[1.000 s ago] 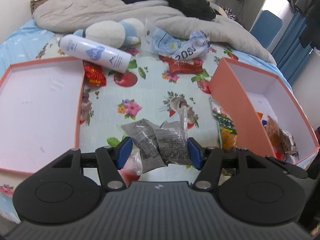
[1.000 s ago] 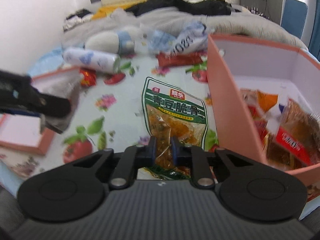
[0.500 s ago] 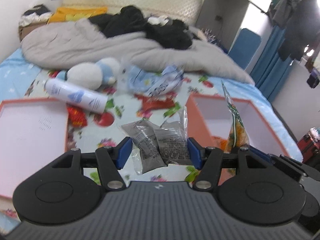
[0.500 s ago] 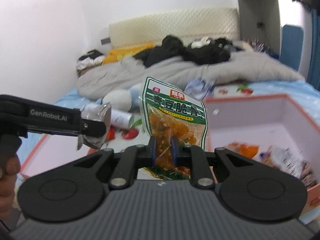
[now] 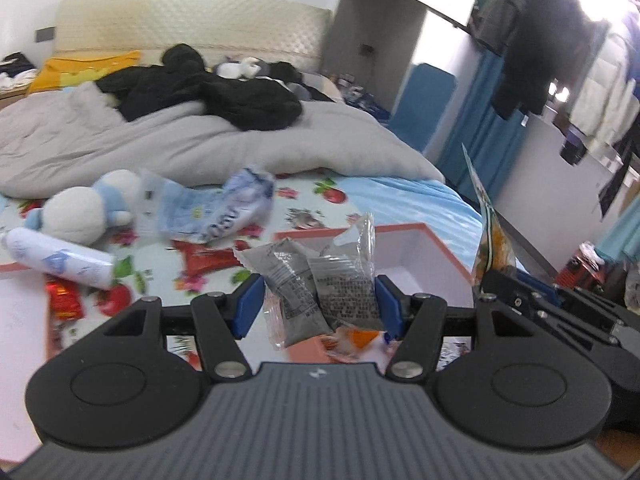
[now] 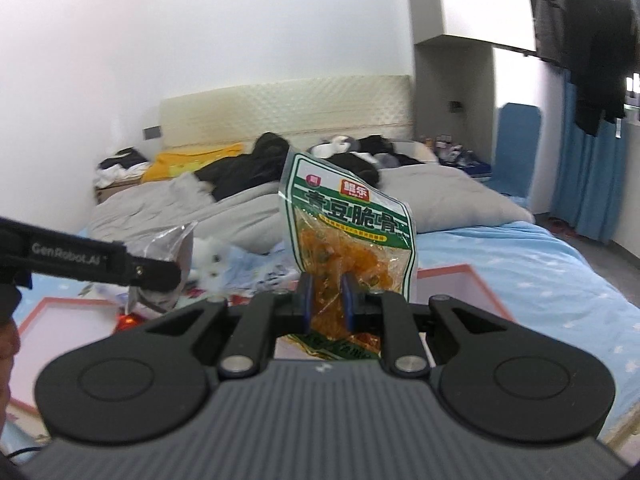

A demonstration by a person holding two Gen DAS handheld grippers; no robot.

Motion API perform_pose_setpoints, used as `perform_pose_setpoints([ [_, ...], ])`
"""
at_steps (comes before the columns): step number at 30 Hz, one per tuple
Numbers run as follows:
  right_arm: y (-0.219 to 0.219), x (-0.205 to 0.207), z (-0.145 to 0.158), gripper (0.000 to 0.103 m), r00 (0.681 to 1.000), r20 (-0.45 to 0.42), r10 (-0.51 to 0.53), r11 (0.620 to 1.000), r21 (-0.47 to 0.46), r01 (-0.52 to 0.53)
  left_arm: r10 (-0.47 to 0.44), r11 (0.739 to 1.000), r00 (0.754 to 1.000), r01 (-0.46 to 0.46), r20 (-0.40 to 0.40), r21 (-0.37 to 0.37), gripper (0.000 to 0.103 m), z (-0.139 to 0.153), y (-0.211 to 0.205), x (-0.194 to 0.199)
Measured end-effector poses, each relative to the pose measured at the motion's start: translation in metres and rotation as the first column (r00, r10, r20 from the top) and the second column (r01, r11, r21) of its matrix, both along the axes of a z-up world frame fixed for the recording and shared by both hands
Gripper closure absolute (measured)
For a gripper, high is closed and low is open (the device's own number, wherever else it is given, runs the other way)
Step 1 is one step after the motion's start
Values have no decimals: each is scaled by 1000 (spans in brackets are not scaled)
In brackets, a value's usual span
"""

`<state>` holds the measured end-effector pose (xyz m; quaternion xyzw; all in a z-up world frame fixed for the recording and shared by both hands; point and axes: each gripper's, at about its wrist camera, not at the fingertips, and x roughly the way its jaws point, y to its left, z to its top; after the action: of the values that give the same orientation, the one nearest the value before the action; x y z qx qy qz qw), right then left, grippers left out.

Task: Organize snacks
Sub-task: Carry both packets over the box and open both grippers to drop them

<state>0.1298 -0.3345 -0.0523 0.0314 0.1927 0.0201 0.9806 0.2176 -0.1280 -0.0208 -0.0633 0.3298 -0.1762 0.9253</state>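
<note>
My left gripper (image 5: 320, 304) is shut on two grey snack packets (image 5: 320, 284), held up in the air over the near edge of the pink box (image 5: 416, 252). An orange wrapper (image 5: 356, 338) shows in the box below them. My right gripper (image 6: 327, 300) is shut on the lower part of a green bag of orange snacks (image 6: 352, 232), which stands upright. In the left wrist view that bag (image 5: 490, 240) appears edge-on at the right. In the right wrist view the left gripper's fingertip (image 6: 156, 274) and its grey packets (image 6: 176, 248) are at the left.
A pink lid (image 6: 60, 312) lies on the floral sheet at the left. A white bottle (image 5: 60, 260), a plush toy (image 5: 80, 212), a crumpled blue-white bag (image 5: 216, 212) and red packets (image 5: 204, 258) lie behind. A grey duvet (image 5: 200, 144) with black clothes covers the far bed.
Both grippers have risen with their packets and tilted up, so more of the room shows. The left gripper has moved right, over the pink box's near edge.
</note>
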Motion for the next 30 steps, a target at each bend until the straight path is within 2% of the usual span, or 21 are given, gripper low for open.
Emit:
perform_pose_setpoints([
  [5, -31, 10, -22, 85, 997, -28, -78, 996, -39, 77, -72, 997, 997, 72, -37, 8, 37, -27, -47, 17],
  [8, -47, 19, -44, 84, 991, -85, -106, 994, -30, 103, -92, 996, 992, 93, -89, 2, 37, -48, -70, 29],
  [11, -60, 28, -66, 84, 981, -158, -114, 993, 4, 116, -110, 993, 985, 116, -132, 37, 37, -70, -91, 39],
  [15, -74, 35, -93, 84, 963, -245, -110, 991, 44, 125, -127, 988, 974, 141, -187, 65, 37, -95, -106, 48],
  [19, -79, 30, -109, 83, 951, -289, -108, 989, 65, 132, -132, 985, 965, 153, -227, 78, 37, -112, -111, 53],
  [21, -80, 30, -113, 80, 948, -299, -105, 988, 75, 134, -124, 986, 962, 148, -244, 80, 32, -116, -111, 55],
  [22, -80, 28, -114, 78, 948, -301, -103, 988, 79, 133, -124, 986, 962, 147, -245, 80, 28, -115, -110, 55],
  [23, -81, 27, -114, 71, 948, -301, -102, 988, 83, 132, -124, 985, 964, 148, -233, 87, 19, -113, -110, 54],
  [24, -81, 25, -113, 65, 949, -297, -103, 987, 87, 135, -119, 985, 969, 143, -217, 98, 16, -111, -108, 52],
  [26, -82, 23, -112, 44, 952, -287, -111, 986, 88, 141, -109, 985, 976, 132, -191, 112, 16, -105, -105, 46],
  [30, -82, 19, -105, 42, 957, -266, -111, 985, 98, 142, -104, 987, 983, 121, -152, 103, 15, -91, -96, 37],
])
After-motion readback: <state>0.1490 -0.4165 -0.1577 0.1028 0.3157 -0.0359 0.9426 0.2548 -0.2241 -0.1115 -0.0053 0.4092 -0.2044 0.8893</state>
